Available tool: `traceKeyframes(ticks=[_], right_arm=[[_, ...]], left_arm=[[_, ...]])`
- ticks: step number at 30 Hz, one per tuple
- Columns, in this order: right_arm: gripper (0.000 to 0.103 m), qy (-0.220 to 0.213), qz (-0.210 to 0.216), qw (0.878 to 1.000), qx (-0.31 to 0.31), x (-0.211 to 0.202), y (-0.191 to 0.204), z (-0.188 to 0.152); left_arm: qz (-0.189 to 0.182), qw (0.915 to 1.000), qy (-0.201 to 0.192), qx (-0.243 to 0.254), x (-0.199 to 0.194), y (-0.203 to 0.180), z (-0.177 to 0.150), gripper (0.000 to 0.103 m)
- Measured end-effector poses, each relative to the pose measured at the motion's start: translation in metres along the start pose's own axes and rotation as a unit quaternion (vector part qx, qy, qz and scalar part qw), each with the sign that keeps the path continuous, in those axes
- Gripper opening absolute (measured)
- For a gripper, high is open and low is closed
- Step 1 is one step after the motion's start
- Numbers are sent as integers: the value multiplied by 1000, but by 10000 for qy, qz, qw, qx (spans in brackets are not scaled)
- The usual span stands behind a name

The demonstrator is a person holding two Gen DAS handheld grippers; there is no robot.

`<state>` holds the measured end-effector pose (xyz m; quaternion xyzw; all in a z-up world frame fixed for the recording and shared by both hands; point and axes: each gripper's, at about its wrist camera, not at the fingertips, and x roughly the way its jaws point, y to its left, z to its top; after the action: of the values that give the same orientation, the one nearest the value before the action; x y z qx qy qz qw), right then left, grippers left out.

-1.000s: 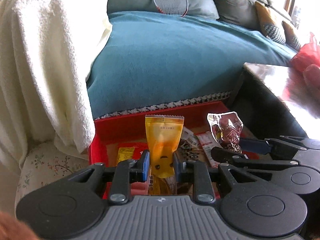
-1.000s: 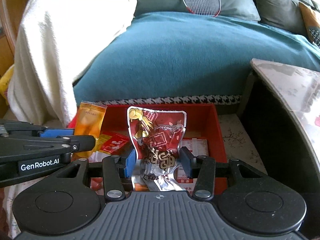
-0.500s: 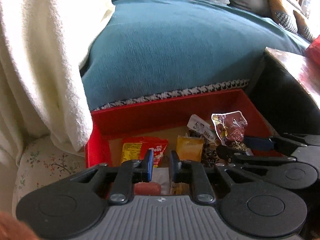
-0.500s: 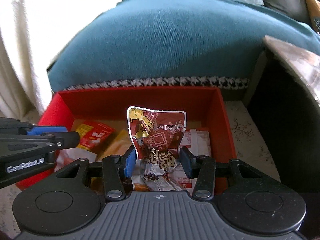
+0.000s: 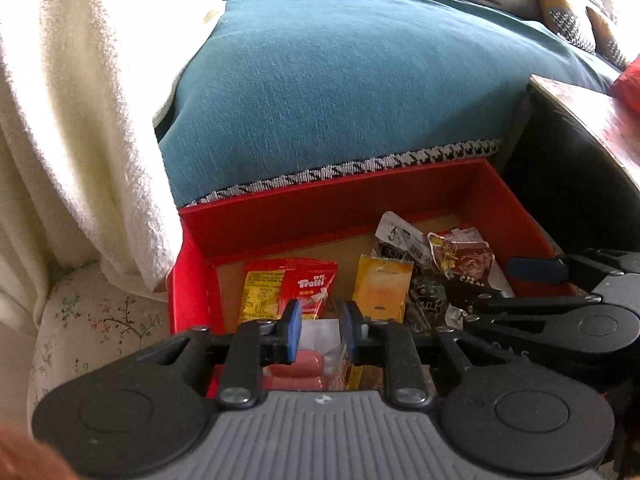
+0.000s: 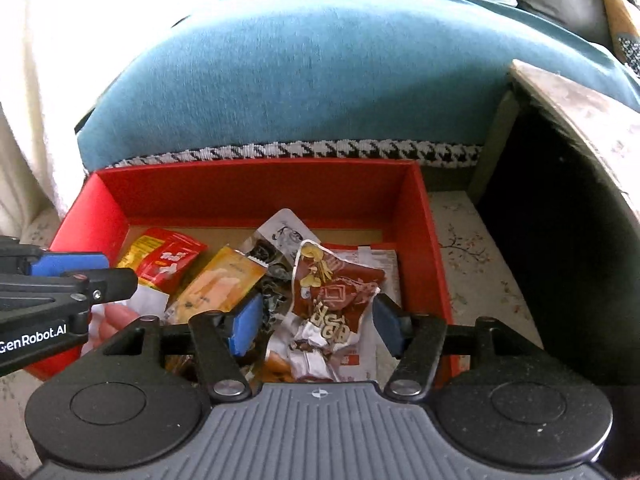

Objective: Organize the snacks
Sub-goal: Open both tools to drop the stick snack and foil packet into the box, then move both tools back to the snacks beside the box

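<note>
A red box (image 5: 336,204) (image 6: 256,186) on the floor holds several snack packets. The yellow packet (image 5: 382,286) (image 6: 218,280) lies in it beside a red Trolli packet (image 5: 292,284) (image 6: 164,258). The dark red packet (image 6: 332,296) (image 5: 464,258) lies loose on the pile. My left gripper (image 5: 319,332) hovers over the box's near left, jaws slightly apart and empty. My right gripper (image 6: 316,320) is open wide over the near right, its pads either side of the dark red packet without touching it.
A teal sofa (image 5: 352,80) stands right behind the box. A white blanket (image 5: 76,120) hangs at the left. A dark table (image 6: 580,128) stands at the right. The floor has a floral covering (image 5: 92,320). Pink sausages (image 5: 296,364) lie under my left gripper.
My left gripper let the yellow packet go into the box. My right gripper opened and the dark red packet dropped onto the pile. Both grippers moved down and closer over the box.
</note>
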<state>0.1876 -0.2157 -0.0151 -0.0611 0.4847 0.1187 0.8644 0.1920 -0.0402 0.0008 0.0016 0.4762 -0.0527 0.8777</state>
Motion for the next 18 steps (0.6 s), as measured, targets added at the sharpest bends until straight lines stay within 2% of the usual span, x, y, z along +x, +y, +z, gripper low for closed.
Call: traceKeyframes(ticks=[18], right_arm=[[73,-276,-33,9995,-117,-46,-5,-12]], left_arm=[[-160,9996,-107,184,-26,-18,-9,27]])
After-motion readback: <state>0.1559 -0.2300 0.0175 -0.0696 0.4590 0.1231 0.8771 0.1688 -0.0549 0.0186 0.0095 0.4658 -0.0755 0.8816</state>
